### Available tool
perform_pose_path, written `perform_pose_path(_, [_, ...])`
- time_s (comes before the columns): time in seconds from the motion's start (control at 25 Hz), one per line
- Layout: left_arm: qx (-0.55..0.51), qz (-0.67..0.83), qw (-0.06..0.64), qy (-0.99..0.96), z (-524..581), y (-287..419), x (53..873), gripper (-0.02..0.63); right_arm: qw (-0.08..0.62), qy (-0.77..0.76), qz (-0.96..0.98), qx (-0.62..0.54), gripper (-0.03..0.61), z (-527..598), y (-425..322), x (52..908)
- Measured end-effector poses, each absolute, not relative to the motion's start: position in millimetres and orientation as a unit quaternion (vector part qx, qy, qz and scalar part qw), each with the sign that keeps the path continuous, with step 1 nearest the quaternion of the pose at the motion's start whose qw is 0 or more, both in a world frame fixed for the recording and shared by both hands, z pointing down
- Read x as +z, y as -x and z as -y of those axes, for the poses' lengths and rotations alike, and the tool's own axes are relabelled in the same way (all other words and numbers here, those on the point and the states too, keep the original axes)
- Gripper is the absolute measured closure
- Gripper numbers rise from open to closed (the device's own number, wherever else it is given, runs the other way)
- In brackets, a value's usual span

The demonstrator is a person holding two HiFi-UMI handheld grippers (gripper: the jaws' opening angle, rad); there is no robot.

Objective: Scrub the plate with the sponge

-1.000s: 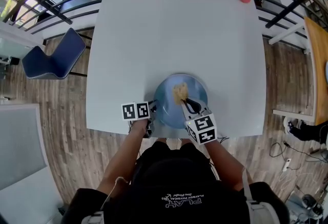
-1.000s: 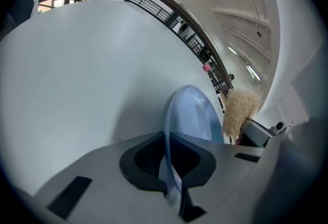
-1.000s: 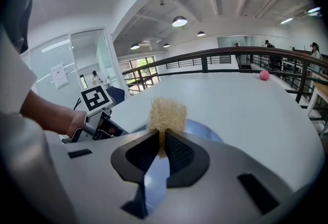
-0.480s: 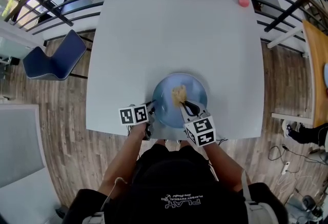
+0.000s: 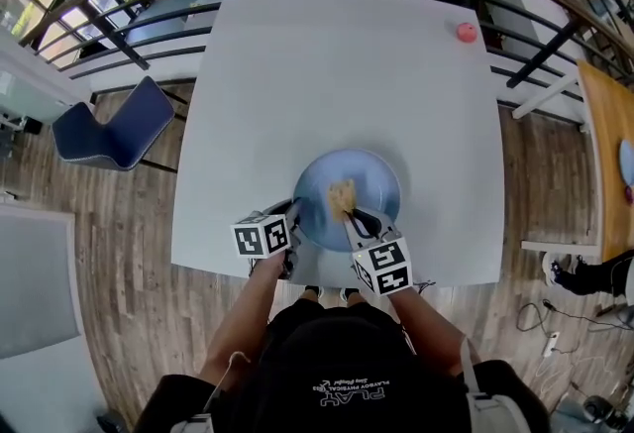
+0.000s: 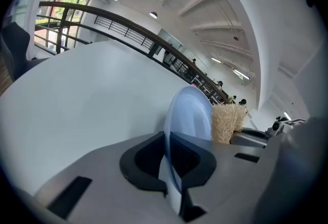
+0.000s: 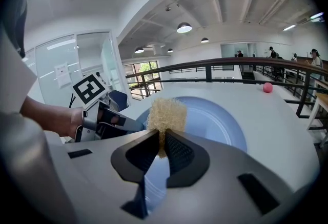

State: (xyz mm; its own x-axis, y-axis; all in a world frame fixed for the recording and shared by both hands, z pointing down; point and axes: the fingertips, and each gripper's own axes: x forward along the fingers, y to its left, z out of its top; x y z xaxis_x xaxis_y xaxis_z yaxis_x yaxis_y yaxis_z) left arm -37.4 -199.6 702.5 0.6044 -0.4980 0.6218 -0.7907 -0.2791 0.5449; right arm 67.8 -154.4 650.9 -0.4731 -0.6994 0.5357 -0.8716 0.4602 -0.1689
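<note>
Plate lifted, tilted by left hand-held gripper (sponge still touching).

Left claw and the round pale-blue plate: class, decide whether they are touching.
Touching. The left gripper view shows the rim of the round pale-blue plate pinched edge-on between the jaws of the left claw.

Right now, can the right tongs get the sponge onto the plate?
Probably yes: the right tongs are shut on the sponge, which sits over the plate. The left tongs pinch only its near rim, leaving the face free.
</note>
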Motion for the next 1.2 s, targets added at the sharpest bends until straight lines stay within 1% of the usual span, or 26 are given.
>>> perform_pose_path(0.6, [0.142,0.434,0.328,-0.827,227.3,34.9,620.1,0.589,0.194,-0.462,0.85,0.16,0.534,184.8,-36.3,601.8])
perform_pose_path(1.08, [0.111,0.441,0.28,-0.846,231.8,34.9,565.7,0.589,0.217,-0.463,0.853,0.102,0.534,203.2,-9.1,566.8])
perform_pose_path(1.2, [0.104,0.44,0.271,-0.85,229.8,39.6,556.1,0.589,0.211,-0.463,0.856,0.095,0.534,203.6,1.4,554.1])
